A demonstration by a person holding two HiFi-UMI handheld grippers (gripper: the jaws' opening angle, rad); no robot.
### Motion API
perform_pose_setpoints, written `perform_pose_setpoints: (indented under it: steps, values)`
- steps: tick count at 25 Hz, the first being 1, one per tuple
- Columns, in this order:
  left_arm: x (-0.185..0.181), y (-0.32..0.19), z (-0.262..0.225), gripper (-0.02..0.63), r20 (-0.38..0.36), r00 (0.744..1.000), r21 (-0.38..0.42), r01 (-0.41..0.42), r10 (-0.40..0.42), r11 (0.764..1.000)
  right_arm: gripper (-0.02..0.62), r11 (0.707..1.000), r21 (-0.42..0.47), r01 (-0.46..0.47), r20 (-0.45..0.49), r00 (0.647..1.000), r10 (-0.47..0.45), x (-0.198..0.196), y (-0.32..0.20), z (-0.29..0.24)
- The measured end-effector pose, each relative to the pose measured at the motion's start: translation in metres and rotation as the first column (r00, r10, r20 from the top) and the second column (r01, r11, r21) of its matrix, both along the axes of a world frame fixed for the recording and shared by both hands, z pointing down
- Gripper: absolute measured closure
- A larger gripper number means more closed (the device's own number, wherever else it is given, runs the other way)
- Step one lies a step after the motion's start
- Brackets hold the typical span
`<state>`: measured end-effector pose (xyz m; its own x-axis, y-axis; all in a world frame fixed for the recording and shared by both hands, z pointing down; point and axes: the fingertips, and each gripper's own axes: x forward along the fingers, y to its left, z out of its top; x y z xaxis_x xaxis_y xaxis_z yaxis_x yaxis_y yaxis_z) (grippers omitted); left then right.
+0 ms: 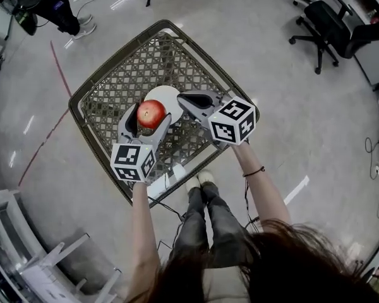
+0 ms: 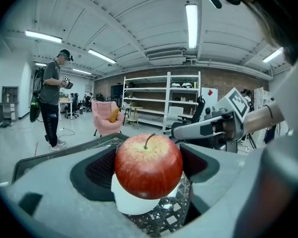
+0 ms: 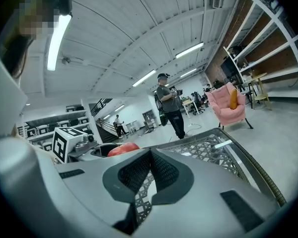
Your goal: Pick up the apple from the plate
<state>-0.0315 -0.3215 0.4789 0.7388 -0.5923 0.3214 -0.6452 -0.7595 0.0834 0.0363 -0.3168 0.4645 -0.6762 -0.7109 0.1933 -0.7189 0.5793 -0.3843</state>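
Apple [image 1: 151, 112], red, stem up, pinched at its widest between the two dark pads of the left gripper [image 1: 149, 120], over the near-left part of the plate [image 1: 167, 95]. Not certain from these views whether lifted clear of the plate or resting on it. Right gripper [image 1: 183, 98] empty, jaws pressed together, tips just beside the plate's right edge and near the apple.

For a clean lift: squeeze even on both sides, firm enough to stop a round, smooth fruit from rolling out, not so firm as to bruise. Rise straight up, jaws level, no twist, so as not to drag the plate along.

Room: open air above, likely the best way out. Plate near the middle of the lattice table [image 1: 132, 68], with raised rim [image 1: 165, 25] all round, well apart from the apple. Closest obstacle on the right, the right gripper; best not to swing that way. Chair [image 1: 328, 27] far right, well apart.
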Motion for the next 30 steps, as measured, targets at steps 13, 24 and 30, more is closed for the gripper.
perform_pose_setpoints:
  steps: [13,24,30]
  values:
    - [-0.018,0.037,-0.032,0.204,-0.021,0.997,-0.019,0.068,-0.068,0.998,0.586,0.999,0.038,0.023,0.013,1.000,-0.023,-0.013,0.025,-0.040]
    - [-0.026,0.058,-0.063,0.204,-0.046,0.995,-0.015,0.088,-0.088,0.996,0.586,0.995,0.074,0.064,-0.001,0.998,-0.064,-0.026,0.041,-0.074]
    - [-0.031,0.071,-0.077,0.204,-0.083,0.992,-0.022,0.093,-0.095,0.995,0.586,0.993,0.078,0.091,0.001,0.996,-0.091,-0.037,0.050,-0.079]
